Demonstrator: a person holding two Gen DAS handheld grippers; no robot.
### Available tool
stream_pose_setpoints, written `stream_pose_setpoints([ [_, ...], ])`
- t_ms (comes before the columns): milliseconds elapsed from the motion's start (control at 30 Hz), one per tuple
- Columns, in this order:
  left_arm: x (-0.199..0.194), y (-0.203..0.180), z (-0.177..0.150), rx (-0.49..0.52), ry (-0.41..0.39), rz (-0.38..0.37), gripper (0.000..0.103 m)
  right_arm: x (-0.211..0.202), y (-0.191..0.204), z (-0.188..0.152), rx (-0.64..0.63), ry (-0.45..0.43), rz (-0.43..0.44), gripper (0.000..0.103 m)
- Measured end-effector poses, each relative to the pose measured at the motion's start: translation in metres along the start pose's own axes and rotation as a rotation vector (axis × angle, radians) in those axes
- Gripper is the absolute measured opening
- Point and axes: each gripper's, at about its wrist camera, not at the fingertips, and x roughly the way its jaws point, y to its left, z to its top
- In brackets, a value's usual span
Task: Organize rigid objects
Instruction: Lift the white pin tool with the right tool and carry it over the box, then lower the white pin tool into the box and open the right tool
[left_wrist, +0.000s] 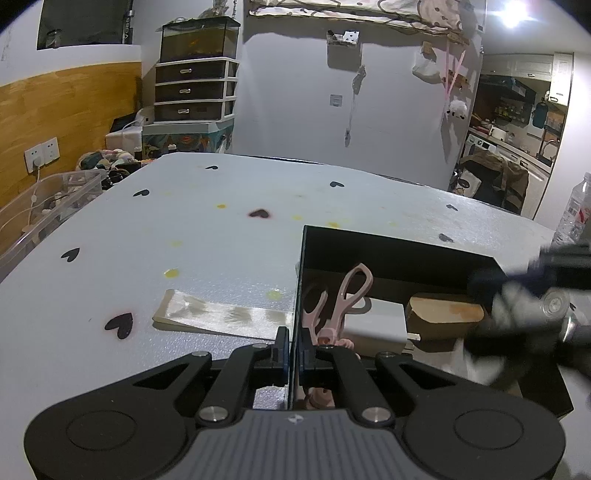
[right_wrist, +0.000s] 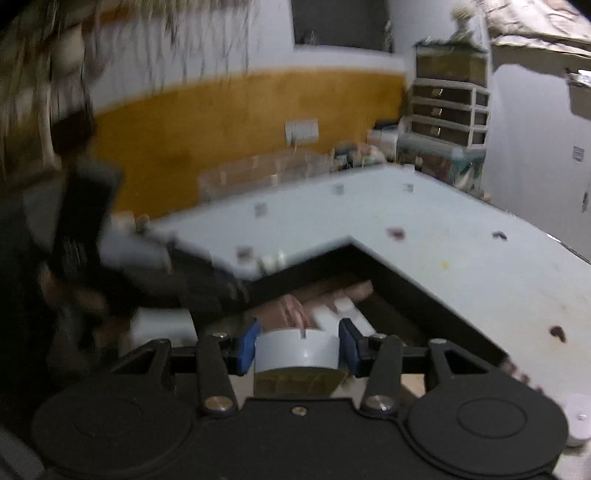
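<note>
Black box (left_wrist: 391, 254) wall pinched by left tool (left_wrist: 293, 354), right tool (right_wrist: 297, 345) clamping white cylinder (right_wrist: 295, 350) above it

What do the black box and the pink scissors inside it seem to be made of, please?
Black box: thin, flat, matte walls with sharp edges, probably cardboard, possibly rigid plastic. Pink scissors: smooth pale-pink moulded handles, apparently plastic; the blades are hidden.
</note>
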Motion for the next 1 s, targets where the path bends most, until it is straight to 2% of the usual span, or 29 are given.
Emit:
stream_pose_setpoints([
  [67, 0.000, 0.000, 0.000, 0.002, -0.001, -0.002, 0.004, -0.002, -0.008, 0.001, -0.001, 0.048, 0.020, 0.048],
  [167, 0.001, 0.001, 0.000, 0.000, -0.002, -0.005, 0.004, -0.003, -0.014, 0.000, -0.085, 0.161, -0.039, 0.047],
  [200, 0.001, 0.001, 0.000, 0.000, -0.002, -0.005, 0.004, 0.000, -0.016, -0.002, -0.106, 0.203, -0.055, 0.049],
  [233, 0.001, 0.001, 0.000, 0.000, -0.002, -0.006, 0.004, 0.003, -0.017, -0.003, -0.117, 0.236, -0.073, 0.056],
  [300, 0.001, 0.001, 0.000, -0.001, -0.002, -0.007, 0.004, 0.004, -0.019, -0.007, -0.144, 0.279, -0.089, 0.058],
  [467, 0.001, 0.002, 0.000, -0.002, -0.002, -0.007, 0.004, 0.005, -0.012, -0.001, -0.224, 0.342, 0.007, 0.058],
  [567, 0.001, 0.002, 0.000, -0.002, -0.002, -0.007, 0.004, 0.012, -0.006, -0.001, -0.300, 0.431, 0.086, 0.058],
  [667, 0.001, 0.003, 0.000, -0.002, -0.003, -0.006, 0.004, 0.017, -0.005, 0.006, -0.346, 0.482, 0.120, 0.058],
  [700, 0.001, 0.003, 0.000, -0.003, -0.003, -0.006, 0.004, 0.021, -0.005, 0.007, -0.354, 0.497, 0.123, 0.056],
  [733, 0.001, 0.003, 0.000, -0.003, -0.003, -0.006, 0.004, 0.025, -0.005, 0.007, -0.360, 0.515, 0.118, 0.049],
  [800, 0.001, 0.003, 0.000, -0.003, -0.002, -0.006, 0.004, 0.033, -0.007, 0.008, -0.336, 0.531, 0.099, 0.043],
  [867, 0.002, 0.003, 0.000, -0.003, -0.002, -0.006, 0.004, 0.034, -0.009, 0.009, -0.300, 0.511, 0.081, 0.035],
  [1000, 0.002, 0.003, 0.000, -0.001, -0.002, -0.006, 0.004, 0.037, -0.014, 0.011, -0.193, 0.480, 0.001, 0.035],
])
